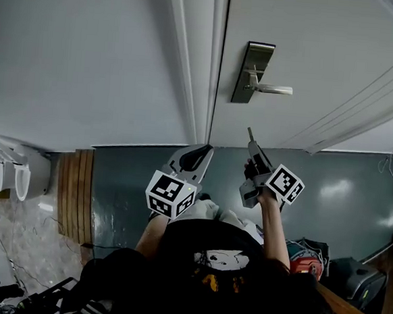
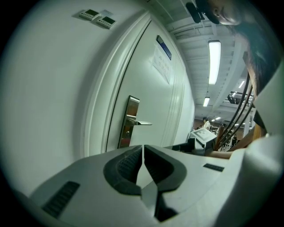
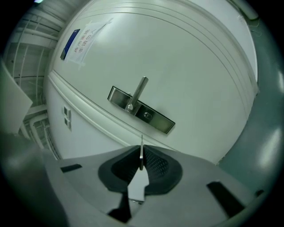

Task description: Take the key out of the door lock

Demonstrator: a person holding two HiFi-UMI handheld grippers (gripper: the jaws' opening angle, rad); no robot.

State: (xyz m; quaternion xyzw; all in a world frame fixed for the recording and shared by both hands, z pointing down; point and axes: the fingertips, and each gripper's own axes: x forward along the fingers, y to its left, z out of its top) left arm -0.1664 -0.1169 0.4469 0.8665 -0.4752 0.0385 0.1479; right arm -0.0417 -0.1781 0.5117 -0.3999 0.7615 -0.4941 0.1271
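Note:
The white door (image 1: 312,60) carries a steel lock plate (image 1: 252,72) with a lever handle (image 1: 273,89). My right gripper (image 1: 253,149) is below the plate and apart from the door, shut on a thin metal key (image 1: 250,134) that sticks out past its tips. In the right gripper view the key (image 3: 141,141) stands edge-on between the dark pads (image 3: 156,165), and the lock plate (image 3: 160,122) shows its keyhole (image 3: 146,115) with nothing in it. My left gripper (image 1: 202,152) hangs beside the door frame, its jaws together on nothing (image 2: 143,153).
A white wall (image 1: 89,56) and the door frame (image 1: 204,59) lie to the left of the door. Wooden slats (image 1: 75,191) cover the floor at left. Bags (image 1: 307,260) sit at lower right. A paper notice (image 3: 82,37) hangs on the door.

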